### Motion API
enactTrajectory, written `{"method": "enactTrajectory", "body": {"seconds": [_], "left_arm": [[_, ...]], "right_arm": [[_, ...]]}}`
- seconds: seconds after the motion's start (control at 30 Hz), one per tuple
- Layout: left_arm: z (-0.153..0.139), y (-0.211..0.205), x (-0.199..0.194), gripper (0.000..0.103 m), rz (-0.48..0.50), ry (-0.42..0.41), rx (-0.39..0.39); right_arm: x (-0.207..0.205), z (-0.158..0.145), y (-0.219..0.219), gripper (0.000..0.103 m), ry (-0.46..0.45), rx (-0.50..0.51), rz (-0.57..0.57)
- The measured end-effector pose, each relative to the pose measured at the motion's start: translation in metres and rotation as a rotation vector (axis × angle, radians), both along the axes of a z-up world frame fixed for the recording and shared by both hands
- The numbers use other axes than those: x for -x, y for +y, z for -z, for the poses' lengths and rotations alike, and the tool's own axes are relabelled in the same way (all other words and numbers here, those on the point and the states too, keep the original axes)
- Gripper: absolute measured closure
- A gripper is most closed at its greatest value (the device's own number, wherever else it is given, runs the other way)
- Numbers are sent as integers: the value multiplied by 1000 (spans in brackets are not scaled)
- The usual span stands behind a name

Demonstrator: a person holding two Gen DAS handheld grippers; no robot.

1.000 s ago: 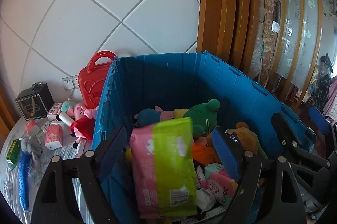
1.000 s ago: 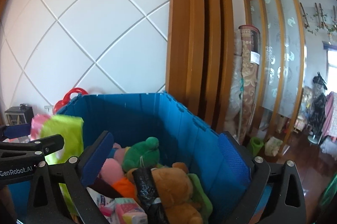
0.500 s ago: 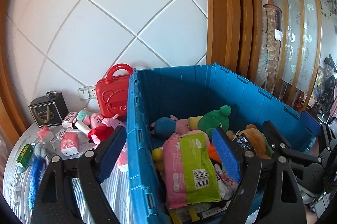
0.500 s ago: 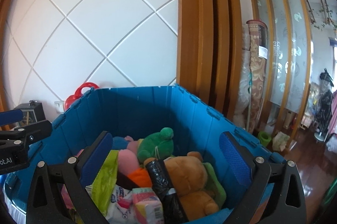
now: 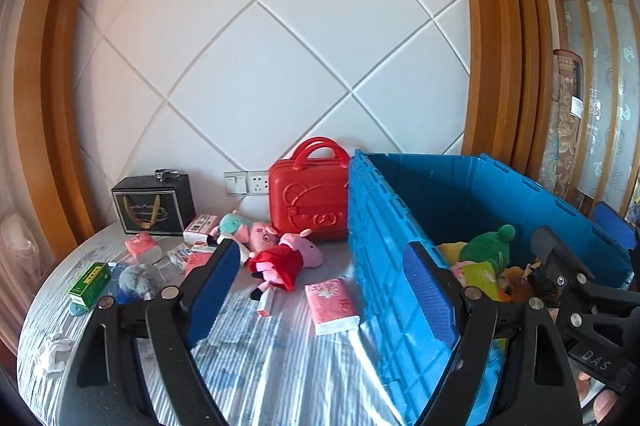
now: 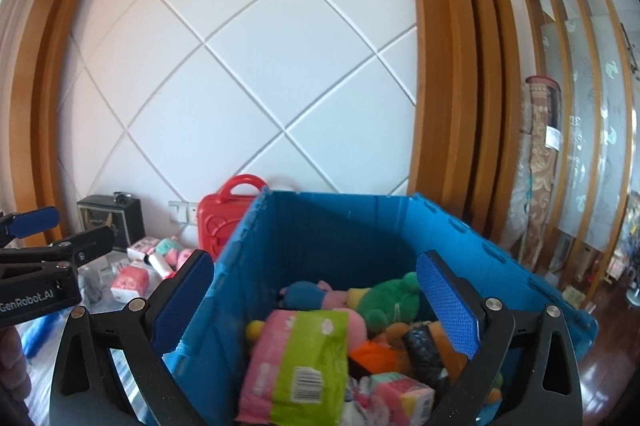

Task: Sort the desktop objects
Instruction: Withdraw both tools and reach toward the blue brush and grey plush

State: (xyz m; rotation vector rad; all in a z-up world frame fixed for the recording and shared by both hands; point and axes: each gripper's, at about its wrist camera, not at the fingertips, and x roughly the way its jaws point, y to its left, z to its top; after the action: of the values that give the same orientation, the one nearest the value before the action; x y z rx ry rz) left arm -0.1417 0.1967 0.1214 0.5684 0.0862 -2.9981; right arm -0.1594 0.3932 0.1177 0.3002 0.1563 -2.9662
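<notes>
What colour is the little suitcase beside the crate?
Red suitcase, with an embossed bear outline; clearest in the left wrist view.

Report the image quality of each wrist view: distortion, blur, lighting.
Left wrist view: strong fisheye bending of the wooden wall frame, sharp focus, sunlight striping the grey striped tablecloth. Right wrist view: same bending, slight motion blur on the pink-and-green wipes pack.

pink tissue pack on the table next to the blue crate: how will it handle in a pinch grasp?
The pink tissue pack looks soft, so the jaws would likely dent it. Its glossy wrap may slip. It lies flat on the striped cloth, so it is unlikely to roll.
</notes>
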Motion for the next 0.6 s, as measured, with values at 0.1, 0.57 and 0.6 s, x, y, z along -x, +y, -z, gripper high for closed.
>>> {"method": "enactTrajectory", "body": {"seconds": [0.1, 0.57, 0.6], "left_arm": [[6, -43, -6, 19, -31, 10, -10], [72, -266, -22, 19, -258, -149, -50], [81, -281, -22, 19, -276, -174, -55]], "right_arm": [[-3, 0, -44, 0, 6, -13, -63], [7, 46, -265, 0, -172, -58, -284], [10, 52, -280, 0, -194, -62, -298]]}}
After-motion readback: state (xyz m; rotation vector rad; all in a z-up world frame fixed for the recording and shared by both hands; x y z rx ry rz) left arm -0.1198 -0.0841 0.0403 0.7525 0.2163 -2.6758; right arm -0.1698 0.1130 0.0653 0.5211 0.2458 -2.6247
